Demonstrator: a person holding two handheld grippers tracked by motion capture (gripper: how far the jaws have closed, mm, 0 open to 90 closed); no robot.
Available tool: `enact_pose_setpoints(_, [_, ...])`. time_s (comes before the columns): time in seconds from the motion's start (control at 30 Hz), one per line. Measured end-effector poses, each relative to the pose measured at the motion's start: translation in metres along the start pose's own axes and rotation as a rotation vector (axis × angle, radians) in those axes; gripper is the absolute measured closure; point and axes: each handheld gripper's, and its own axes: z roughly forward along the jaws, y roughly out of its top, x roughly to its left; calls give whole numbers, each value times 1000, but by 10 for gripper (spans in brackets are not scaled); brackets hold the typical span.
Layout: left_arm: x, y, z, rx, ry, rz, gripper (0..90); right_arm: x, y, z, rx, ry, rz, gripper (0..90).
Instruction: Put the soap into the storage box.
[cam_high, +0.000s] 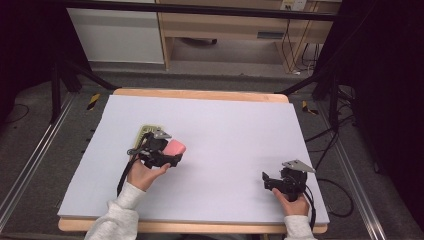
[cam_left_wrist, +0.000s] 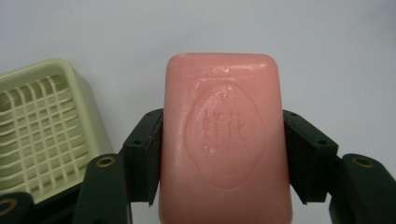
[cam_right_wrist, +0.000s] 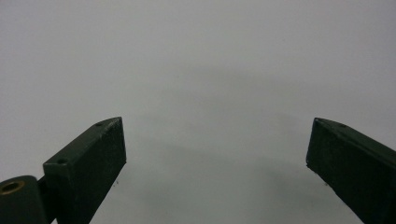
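A pink soap bar (cam_left_wrist: 224, 140) with an embossed oval stamp sits between the jaws of my left gripper (cam_left_wrist: 223, 154), whose pads press on both its long sides. In the high view the left gripper (cam_high: 167, 152) holds the soap bar (cam_high: 175, 148) a little above the white board, left of centre. A pale green soap dish (cam_left_wrist: 42, 130) with a grid insert lies just to the left of the soap; the same soap dish (cam_high: 147, 130) peeks out behind the gripper. My right gripper (cam_right_wrist: 217, 149) stands open over bare board, and the high view shows that right gripper (cam_high: 270, 179) near the front right.
The white board (cam_high: 225, 135) covers a wooden table. Metal rails run along both sides of the table, and cables lie on the floor at the right. Wooden furniture stands behind.
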Motion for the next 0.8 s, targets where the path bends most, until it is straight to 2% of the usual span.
enact_pose_setpoints(0.37, [21,2,-12,-28,35,-42,372,0,0,-1,-5,1,2,51])
enact_pose_setpoints(0.8, [49,6,-15,-29,83,-91,372,0,0,-1,-2,2,4,51])
